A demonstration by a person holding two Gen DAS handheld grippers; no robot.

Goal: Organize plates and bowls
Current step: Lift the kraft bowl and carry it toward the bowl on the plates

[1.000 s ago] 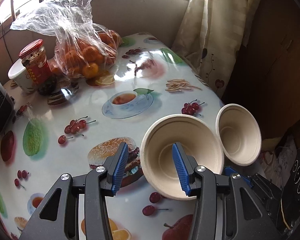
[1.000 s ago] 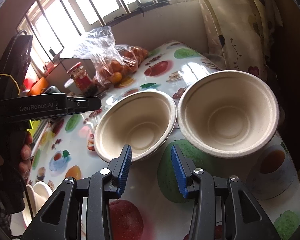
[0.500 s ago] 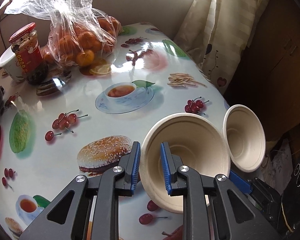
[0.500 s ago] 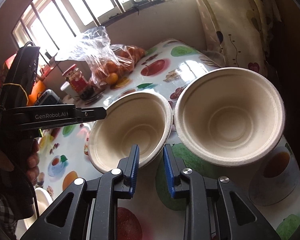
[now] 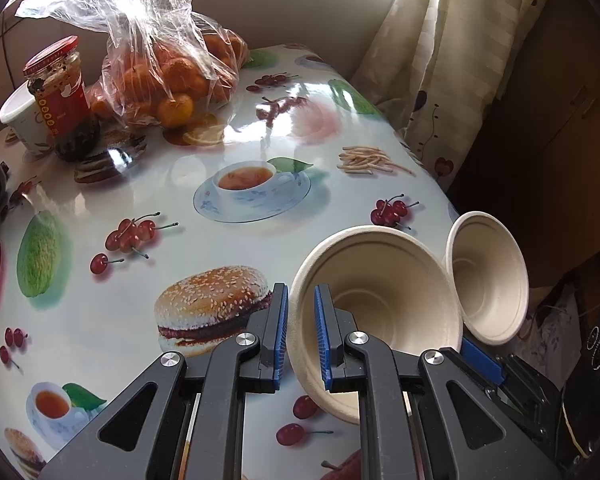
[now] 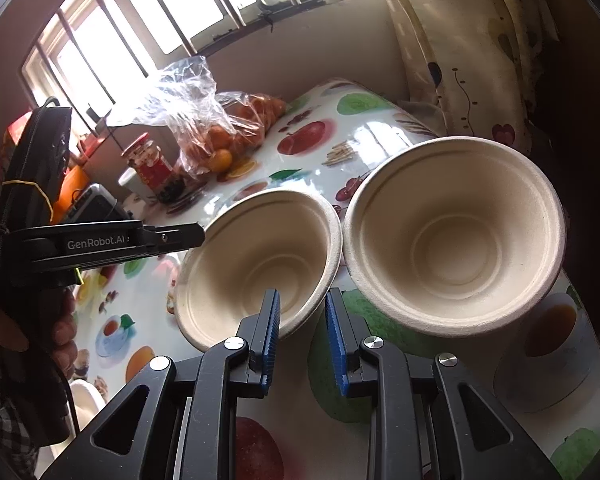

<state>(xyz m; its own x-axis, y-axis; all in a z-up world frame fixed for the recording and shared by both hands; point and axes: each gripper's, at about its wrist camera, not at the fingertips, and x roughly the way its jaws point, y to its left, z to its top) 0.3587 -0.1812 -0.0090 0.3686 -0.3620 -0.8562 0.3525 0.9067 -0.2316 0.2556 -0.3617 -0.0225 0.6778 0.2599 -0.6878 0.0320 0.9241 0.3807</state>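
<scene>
Two beige pulp bowls (image 6: 256,264) (image 6: 454,232), empty, tilted, rims side by side above the tabletop.

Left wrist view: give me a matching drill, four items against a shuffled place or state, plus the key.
Items:
1. jar
2. plastic bag
3. near bowl
4. far bowl

Places or states:
a. full of oranges
b. rim clamped between the pads of the left claw
c. red lid, beside a white cup
d. rightmost, just past the other bowl

Pairs: 1-c, 2-a, 3-b, 4-d
</scene>
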